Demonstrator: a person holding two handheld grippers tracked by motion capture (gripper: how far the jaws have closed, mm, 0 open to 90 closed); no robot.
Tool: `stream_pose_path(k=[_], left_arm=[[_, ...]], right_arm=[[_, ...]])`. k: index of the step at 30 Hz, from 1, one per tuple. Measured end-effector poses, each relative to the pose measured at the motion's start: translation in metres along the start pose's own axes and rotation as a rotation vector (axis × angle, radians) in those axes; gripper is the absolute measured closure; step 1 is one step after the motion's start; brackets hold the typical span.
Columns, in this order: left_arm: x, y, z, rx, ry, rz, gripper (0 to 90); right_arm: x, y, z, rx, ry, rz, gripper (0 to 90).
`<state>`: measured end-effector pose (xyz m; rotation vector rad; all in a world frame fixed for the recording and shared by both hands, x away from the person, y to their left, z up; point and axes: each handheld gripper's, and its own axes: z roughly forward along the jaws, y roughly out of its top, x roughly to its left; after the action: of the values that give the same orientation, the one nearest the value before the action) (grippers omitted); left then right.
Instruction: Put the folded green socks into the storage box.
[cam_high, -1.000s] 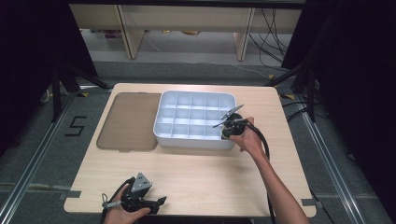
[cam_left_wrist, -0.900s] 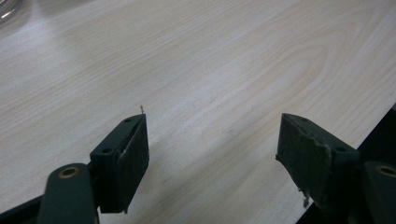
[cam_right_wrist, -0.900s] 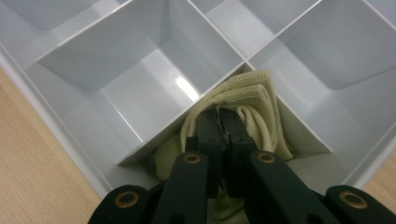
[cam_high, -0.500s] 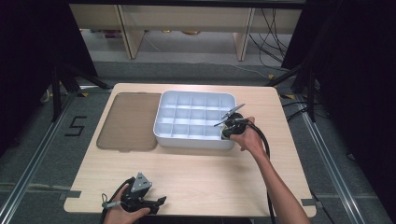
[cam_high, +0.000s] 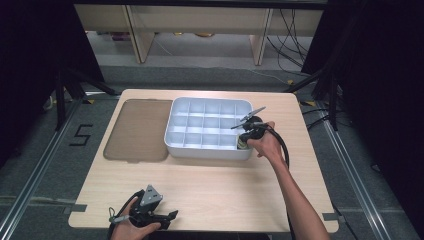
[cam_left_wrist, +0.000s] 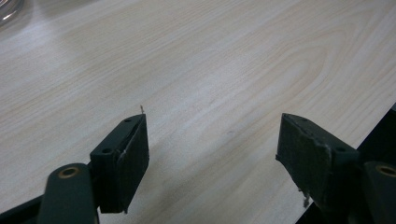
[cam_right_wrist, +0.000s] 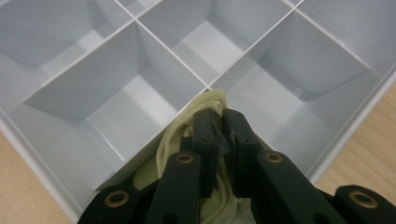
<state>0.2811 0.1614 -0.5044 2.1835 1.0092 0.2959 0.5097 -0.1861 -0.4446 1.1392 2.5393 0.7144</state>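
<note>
Cloth (cam_right_wrist: 187, 140), pale yellow and crumpled, pinched in right gripper (cam_right_wrist: 218, 122) jaws; left gripper (cam_left_wrist: 212, 149) jaws gape empty.

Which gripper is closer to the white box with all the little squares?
The right. The right gripper reaches into the near right corner of the white box, pinching a pale cloth. The left gripper sits apart at the table's near edge.

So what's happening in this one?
A person works at a wooden table with a gripper in each hand. The right gripper is shut on a pale yellow cloth and holds it in the near right corner compartment of a white divided tray. The left gripper rests open at the table's near edge. A brown lid lies left of the tray.
</note>
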Motion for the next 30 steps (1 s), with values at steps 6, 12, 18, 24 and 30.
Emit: stream_pose_path(k=[6, 12, 18, 24, 30], left_arm=[[-0.003, 0.0, 0.002, -0.022, 0.005, -0.024, 24.7], [-0.002, 0.0, 0.001, -0.027, 0.006, -0.028, 24.7], [-0.001, 0.0, 0.001, -0.026, 0.009, -0.033, 24.6], [0.0, 0.0, 0.001, -0.026, 0.008, -0.033, 24.7], [0.001, 0.0, 0.0, -0.018, -0.001, -0.006, 24.7]], right_arm=[[0.003, 0.0, 0.006, 0.058, -0.015, -0.021, 83.8], [0.002, 0.0, 0.0, 0.009, -0.01, -0.009, 82.5], [0.001, 0.002, -0.024, -0.089, 0.003, -0.014, 81.0], [0.008, 0.002, -0.037, -0.129, 0.032, 0.005, 78.2], [0.013, -0.003, -0.041, -0.196, 0.042, 0.001, 74.4]])
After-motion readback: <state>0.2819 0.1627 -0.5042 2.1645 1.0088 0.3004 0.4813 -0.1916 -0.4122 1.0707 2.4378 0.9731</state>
